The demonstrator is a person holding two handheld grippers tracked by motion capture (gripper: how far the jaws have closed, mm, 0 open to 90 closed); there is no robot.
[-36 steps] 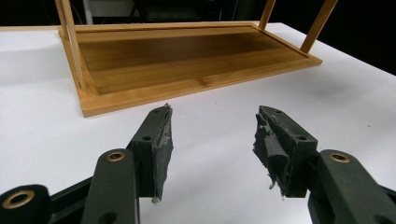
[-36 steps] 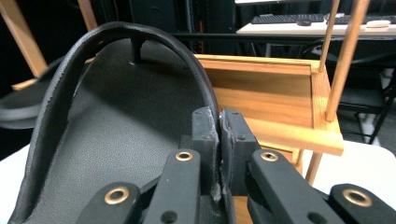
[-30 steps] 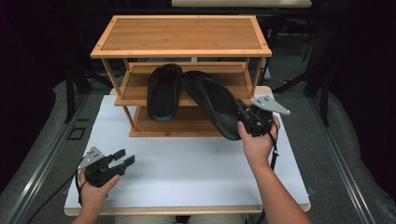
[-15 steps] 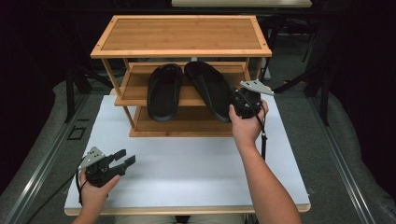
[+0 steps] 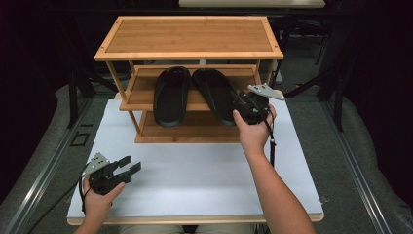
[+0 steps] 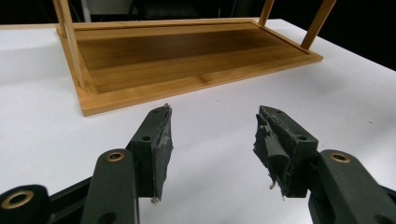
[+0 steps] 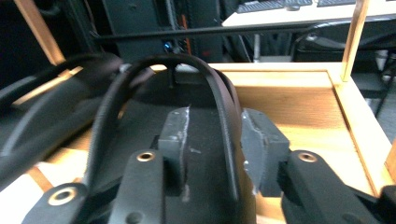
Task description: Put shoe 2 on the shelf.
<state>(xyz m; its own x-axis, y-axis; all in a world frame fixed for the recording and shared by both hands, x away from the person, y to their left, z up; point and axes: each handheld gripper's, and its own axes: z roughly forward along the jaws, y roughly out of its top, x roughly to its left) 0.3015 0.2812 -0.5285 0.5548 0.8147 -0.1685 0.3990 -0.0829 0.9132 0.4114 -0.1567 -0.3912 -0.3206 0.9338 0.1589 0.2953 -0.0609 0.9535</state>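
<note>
Right black slipper [image 5: 217, 96] lay flat on middle shelf [image 5: 141, 95] of bamboo shoe rack [image 5: 189, 38], toe toward rack's back edge, heel overhanging shelf's front edge. Sat just beside left black slipper [image 5: 171, 95], the pair parallel, roughly centred on shelf. Matte black all over, thick sole, wide arched strap over forefoot; in right gripper view the strap [image 7: 159, 79] rose as a smooth black loop over the footbed.

Right gripper [image 5: 243, 105] held at slipper's heel end, near shelf's right front corner. Jaws just been opening; in right gripper view the grey pads [image 7: 175, 135] stood on either side of the slipper's right sidewall and strap base, right pad showing a gap, left pad too close to tell contact. Read as released, slipper still between jaws.

Left gripper [image 5: 130, 164] hovered low over white tabletop [image 5: 204, 170] near its front left corner, well apart from rack. Jaws spread wide, nothing between; worn grey pads [image 6: 163, 140] pointed at rack's bottom shelf [image 6: 187, 56], which was bare.
</note>
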